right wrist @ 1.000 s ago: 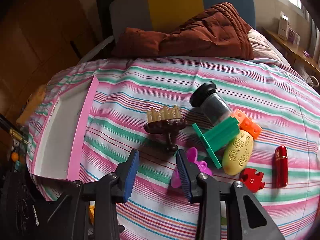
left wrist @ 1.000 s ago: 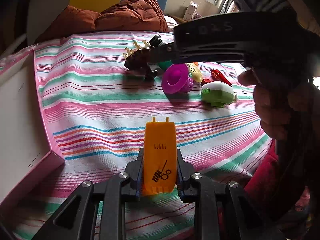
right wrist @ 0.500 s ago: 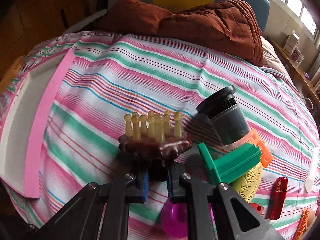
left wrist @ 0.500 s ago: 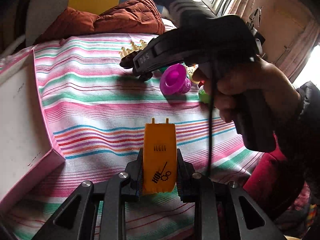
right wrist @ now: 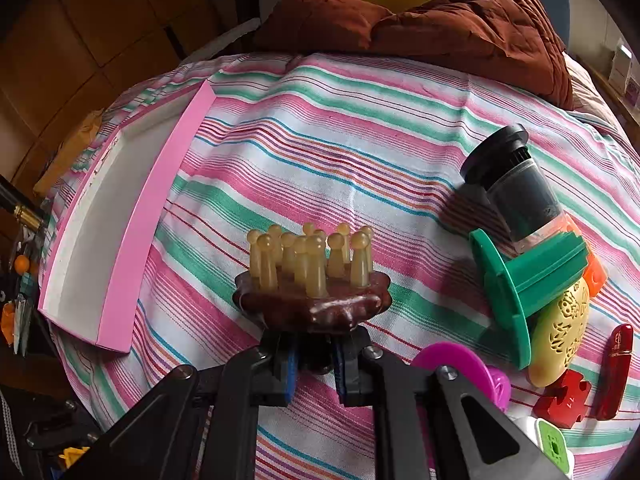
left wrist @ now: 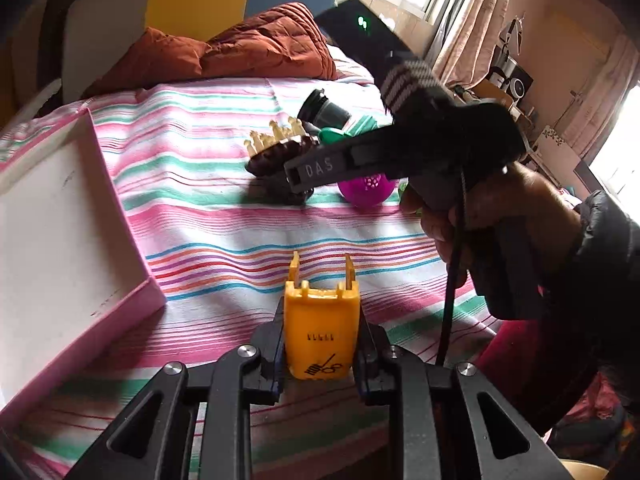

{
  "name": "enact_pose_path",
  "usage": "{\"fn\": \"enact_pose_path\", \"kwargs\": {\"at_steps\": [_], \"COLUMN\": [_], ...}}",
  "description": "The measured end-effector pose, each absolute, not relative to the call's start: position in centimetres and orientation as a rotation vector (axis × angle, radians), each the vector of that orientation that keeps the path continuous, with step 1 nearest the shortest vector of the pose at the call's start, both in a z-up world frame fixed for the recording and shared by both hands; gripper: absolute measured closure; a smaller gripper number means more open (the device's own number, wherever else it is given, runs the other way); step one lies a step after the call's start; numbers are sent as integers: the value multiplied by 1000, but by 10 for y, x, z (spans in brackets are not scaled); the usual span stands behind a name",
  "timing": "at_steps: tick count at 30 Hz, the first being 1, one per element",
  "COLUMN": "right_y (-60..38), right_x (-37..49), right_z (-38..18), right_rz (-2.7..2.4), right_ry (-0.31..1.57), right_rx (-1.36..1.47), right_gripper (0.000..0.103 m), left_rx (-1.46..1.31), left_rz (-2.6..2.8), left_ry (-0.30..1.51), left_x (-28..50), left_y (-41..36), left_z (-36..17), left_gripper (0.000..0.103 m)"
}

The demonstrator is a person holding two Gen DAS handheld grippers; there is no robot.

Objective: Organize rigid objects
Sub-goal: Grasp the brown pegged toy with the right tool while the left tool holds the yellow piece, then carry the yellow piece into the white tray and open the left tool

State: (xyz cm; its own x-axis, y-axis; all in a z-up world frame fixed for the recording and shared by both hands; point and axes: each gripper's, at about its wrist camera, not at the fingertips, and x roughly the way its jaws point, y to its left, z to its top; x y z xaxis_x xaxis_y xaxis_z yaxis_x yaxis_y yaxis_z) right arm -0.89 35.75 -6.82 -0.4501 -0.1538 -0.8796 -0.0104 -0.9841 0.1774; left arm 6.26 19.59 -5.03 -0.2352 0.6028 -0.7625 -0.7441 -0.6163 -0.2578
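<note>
In the right wrist view, the right gripper covers the dark stem under the brown massager, so the grip there is hidden. The purple toy at 5 o'clock is half behind a gripper finger. The white-and-green toy is cut by the lower right edge. The yellow perforated oval lies partly under the green plastic piece.

In the left wrist view, the pink box runs off the frame at 9 o'clock. The hand blocks the toys at 2 o'clock. The marking on the orange piece is too small to read.
</note>
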Motion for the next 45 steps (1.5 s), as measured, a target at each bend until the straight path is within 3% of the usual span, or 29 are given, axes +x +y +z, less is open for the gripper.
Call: {"fn": "enact_pose_path", "kwargs": {"at_steps": [7,17,31,33,36,45], "right_y": [354,353,352,353,351,345], "right_x": [-12,-9,-7,-7,-8,-9], "right_z": [-71,-71,-69,-70,-70,-70], "right_rz": [-2603,-2618,-2627,-2627,-2631,-2656], "right_ry": [-226,-179,-140,-147,-147,-106], "right_rx": [1597,1596,1592,1591,1590,1585], "right_gripper": [90,90,90,90,90,90], "left_rx": [-1093,-1168,-1265,-1286,-1262,-1221], "left_rz": [2040,2320,2546,2566,2605,2616], "left_ry": [84,-31,63,55,50,-12], "left_x": [41,-65,-181,-185,-176,-106], "left_y": [162,90,58,54,48,42], "left_z": [-27,-20,-46,-48,-43,-26], "left_gripper": [77,77,76,72,58,57]}}
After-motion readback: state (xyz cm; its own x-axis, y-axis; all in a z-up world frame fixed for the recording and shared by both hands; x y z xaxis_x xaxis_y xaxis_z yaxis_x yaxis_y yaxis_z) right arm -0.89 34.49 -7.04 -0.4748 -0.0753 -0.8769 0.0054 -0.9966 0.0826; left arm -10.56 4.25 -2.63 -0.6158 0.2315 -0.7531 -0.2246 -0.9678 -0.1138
